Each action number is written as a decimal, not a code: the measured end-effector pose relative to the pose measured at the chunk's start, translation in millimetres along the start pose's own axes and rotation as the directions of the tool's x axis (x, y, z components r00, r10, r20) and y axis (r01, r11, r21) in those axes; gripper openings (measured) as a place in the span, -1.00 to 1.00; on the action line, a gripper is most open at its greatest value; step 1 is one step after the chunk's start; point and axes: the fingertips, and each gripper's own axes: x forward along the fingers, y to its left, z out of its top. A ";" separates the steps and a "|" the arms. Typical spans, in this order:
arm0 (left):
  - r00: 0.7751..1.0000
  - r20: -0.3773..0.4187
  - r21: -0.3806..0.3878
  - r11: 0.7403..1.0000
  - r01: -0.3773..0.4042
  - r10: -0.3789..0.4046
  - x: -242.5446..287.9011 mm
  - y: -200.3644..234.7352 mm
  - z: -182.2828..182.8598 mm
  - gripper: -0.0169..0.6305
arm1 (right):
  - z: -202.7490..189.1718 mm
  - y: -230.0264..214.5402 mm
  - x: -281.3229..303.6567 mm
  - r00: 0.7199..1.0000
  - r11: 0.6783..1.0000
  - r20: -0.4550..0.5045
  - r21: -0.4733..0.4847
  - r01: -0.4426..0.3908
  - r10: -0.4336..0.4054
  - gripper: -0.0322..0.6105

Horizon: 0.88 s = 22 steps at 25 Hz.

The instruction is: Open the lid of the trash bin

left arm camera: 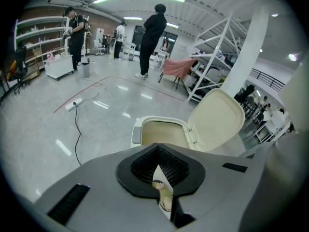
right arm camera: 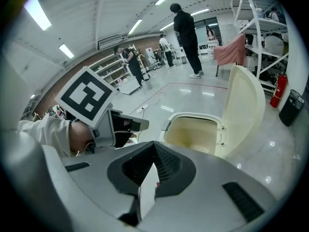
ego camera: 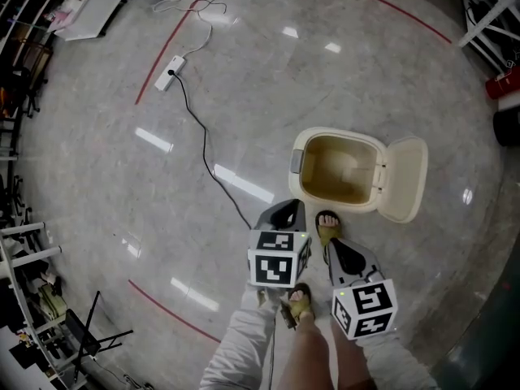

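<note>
Head view: the cream plastic trash bin (ego camera: 337,173) stands on the glossy grey stone floor (ego camera: 97,161), right of centre and just ahead of your feet. Its hinged cream lid (ego camera: 404,179) is swung fully open to your right, so the hollow inside shows. A small grey panel sits on the bin's left rim.

Your foot in an olive sandal (ego camera: 327,226) has its toes right at the bin's near wall; whether it presses anything cannot be told. Your other sandalled foot (ego camera: 299,303) is farther back, between the two tools.

Your left gripper (ego camera: 282,215) hangs just short of the bin's near-left corner, apart from it. In the left gripper view its black ridged jaws are together at the tips with nothing held; the bin (left arm camera: 159,132) and its raised lid (left arm camera: 216,122) lie beyond them.

Your right gripper (ego camera: 345,254) hangs beside the forward foot. In the right gripper view its jaws are also together and empty.

Farther left, a black cable (ego camera: 203,140) runs across the floor to a white power strip (ego camera: 170,73), which lies beside a curved red floor line (ego camera: 175,39). People stand in the distance in the left gripper view.
</note>
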 end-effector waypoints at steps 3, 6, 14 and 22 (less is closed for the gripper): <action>1.000 0.027 -0.005 1.000 0.006 -0.006 -22.0 -9.9 1.7 -0.93 | 1.5 4.9 -10.2 1.000 1.000 0.010 -0.011 0.000 0.000 -0.91; 0.999 0.053 0.004 1.000 0.003 -0.003 -43.0 -19.7 2.0 -0.93 | 2.0 8.7 -21.8 1.000 1.000 0.023 -0.024 -0.002 0.002 -0.91; 0.996 0.082 0.035 0.999 0.018 -0.021 -86.4 -49.5 -11.3 -0.93 | -0.6 12.9 -51.9 0.999 0.999 0.040 -0.052 -0.006 0.008 -0.91; 0.992 0.115 0.019 0.999 0.045 -0.047 -123.6 -78.6 -29.9 -0.93 | -7.0 13.6 -87.4 0.999 0.998 0.044 -0.068 -0.009 0.012 -0.91</action>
